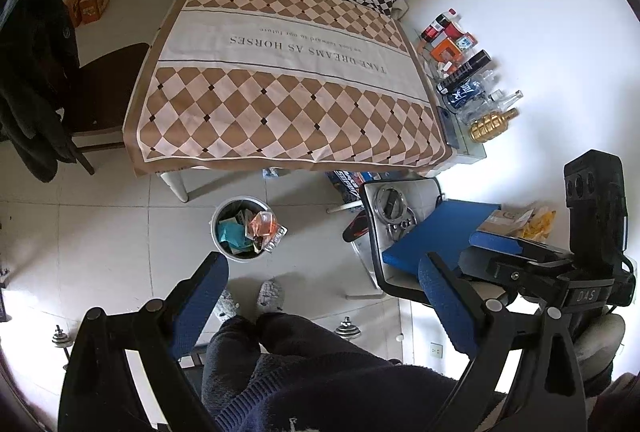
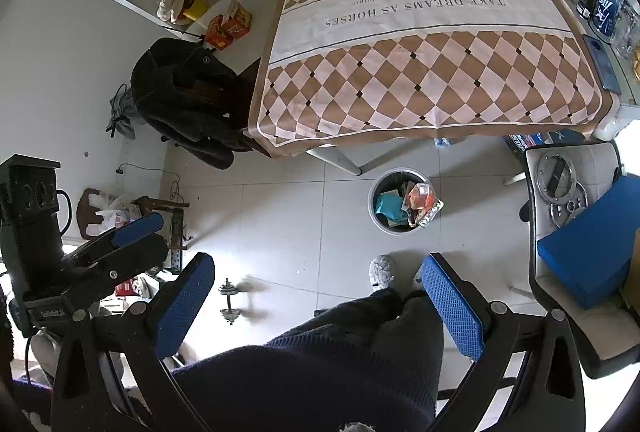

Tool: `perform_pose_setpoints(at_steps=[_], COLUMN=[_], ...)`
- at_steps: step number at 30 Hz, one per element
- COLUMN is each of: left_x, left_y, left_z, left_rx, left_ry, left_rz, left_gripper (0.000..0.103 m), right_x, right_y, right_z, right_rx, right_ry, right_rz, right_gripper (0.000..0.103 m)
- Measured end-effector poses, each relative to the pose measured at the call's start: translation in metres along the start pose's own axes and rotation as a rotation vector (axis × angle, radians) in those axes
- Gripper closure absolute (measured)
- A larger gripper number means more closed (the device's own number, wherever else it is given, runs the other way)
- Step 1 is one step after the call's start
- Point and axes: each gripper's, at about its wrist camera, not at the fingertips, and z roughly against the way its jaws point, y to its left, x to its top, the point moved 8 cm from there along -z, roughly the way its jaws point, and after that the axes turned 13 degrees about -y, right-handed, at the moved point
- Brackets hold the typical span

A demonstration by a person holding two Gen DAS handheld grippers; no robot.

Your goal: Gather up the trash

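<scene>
A round white trash bin point(image 1: 219, 216) stands on the tiled floor in front of the table, filled with wrappers, a teal packet and an orange plastic packet point(image 1: 262, 224) on top; it also shows in the right wrist view point(image 2: 376, 192). My left gripper point(image 1: 324, 288) is open and empty, held high above the floor near the bin. My right gripper point(image 2: 318, 290) is open and empty, also high above the floor. Each gripper shows in the other's view, the right gripper point(image 1: 520, 252) and the left gripper point(image 2: 116, 240).
A table with a brown checked cloth point(image 1: 280, 80) stands beyond the bin, bottles and boxes point(image 1: 468, 72) along its right edge. A chair with a dark coat point(image 2: 184, 100) is at left. A chair with a blue box point(image 2: 592, 248) is at right. Dumbbell point(image 2: 230, 298) and my legs are below.
</scene>
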Motion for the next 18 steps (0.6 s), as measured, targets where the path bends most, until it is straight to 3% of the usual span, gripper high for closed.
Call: perform_pose_setpoints(at_steps=[3,18], left_x=[-0.0006,-0.0009], left_y=[-0.001,0.0013], left_z=[0.0012,0.0027], left_rx=[0.003,-0.017], left_ry=[-0.004,0.004], left_rz=[0.001,-0.014], left_gripper=[0.001,0.0], right_x=[-0.0016,-0.0058], right_y=[-0.0022,-0.0035], right_z=[0.0016,0.0047], right_rx=[0.007,0.017], right_ry=[0.006,0.027], right_rz=[-0.002,-0.005], right_gripper=[0.0,0.0])
